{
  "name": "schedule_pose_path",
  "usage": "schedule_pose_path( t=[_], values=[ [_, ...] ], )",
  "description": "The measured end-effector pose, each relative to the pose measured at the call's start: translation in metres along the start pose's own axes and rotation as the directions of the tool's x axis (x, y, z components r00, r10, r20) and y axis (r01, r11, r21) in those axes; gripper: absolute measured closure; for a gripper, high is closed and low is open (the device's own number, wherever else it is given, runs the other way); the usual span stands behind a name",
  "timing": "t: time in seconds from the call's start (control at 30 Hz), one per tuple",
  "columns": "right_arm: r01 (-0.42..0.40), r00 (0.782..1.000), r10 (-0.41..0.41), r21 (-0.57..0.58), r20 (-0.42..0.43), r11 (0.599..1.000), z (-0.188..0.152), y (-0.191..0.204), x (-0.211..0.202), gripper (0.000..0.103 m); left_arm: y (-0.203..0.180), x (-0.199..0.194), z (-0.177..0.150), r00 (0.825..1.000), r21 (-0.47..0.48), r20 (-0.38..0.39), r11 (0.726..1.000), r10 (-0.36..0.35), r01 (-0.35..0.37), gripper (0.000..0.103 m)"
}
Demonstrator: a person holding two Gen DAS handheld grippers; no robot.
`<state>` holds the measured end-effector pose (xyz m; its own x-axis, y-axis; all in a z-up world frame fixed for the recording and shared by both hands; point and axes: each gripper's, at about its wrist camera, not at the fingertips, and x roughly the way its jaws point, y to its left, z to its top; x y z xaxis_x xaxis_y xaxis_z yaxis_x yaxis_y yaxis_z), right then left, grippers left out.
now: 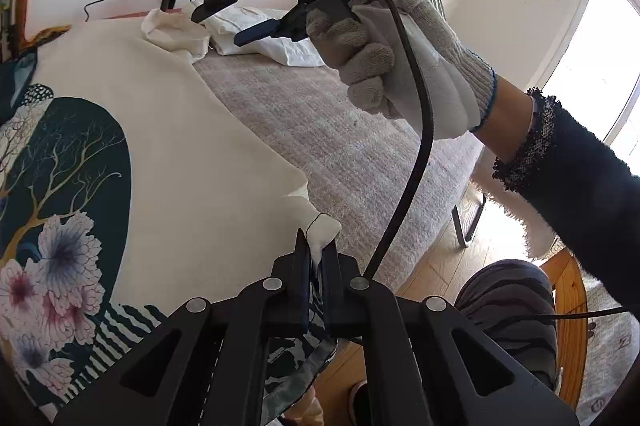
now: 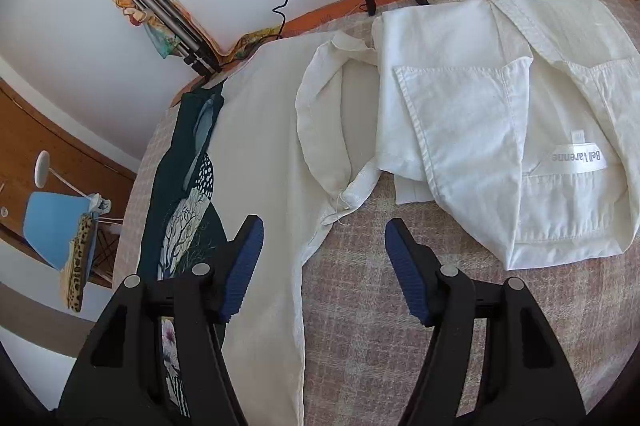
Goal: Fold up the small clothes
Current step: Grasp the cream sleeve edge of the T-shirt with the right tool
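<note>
Your left claw [image 1: 316, 258] is clenched on a corner of the cream printed garment [image 1: 168, 154], pinned for the fold. Your right claw [image 2: 324, 246] hangs released above its far strap; the white shirt [image 2: 500, 130] lies just beyond on the bench [image 2: 380, 306].

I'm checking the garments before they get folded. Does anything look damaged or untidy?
Yes. The cream printed cloth has a fraying corner with loose threads near the white collared shirt. That shirt lies rumpled, collar open and label showing, on the pinkish woven table cover.
</note>
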<state>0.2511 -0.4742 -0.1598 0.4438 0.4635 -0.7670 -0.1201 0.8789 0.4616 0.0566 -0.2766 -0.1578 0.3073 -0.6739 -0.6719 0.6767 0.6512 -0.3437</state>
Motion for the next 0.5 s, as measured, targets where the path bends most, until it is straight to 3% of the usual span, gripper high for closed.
schedule_pose_path(
  t=[0.13,0.23,0.3,0.4,0.5],
  values=[
    [0.122,0.992,-0.123,-0.046,-0.022,0.991,0.009,0.009,0.037,0.046,0.002,-0.005,-0.003,1.000,-0.012,0.012,1.000,-0.001,0.002,0.100],
    [0.196,0.980,-0.197,-0.066,-0.021,0.978,0.015,0.013,0.054,0.062,0.004,-0.010,-0.005,1.000,-0.019,0.023,1.000,0.000,0.001,0.101],
    [0.191,0.981,-0.192,-0.035,-0.016,0.981,0.020,0.011,0.057,0.090,0.007,-0.010,-0.006,1.000,-0.029,0.030,1.000,-0.005,0.006,0.101],
    [0.154,0.988,-0.154,0.052,0.007,0.987,0.029,0.002,0.049,0.092,0.010,-0.013,-0.006,0.999,-0.040,0.045,0.999,-0.016,0.018,0.101],
    [0.141,0.988,-0.144,0.067,0.056,0.988,0.036,0.006,0.035,0.093,0.013,-0.019,-0.009,0.998,-0.052,0.063,0.998,-0.017,0.021,0.101]
  ],
)
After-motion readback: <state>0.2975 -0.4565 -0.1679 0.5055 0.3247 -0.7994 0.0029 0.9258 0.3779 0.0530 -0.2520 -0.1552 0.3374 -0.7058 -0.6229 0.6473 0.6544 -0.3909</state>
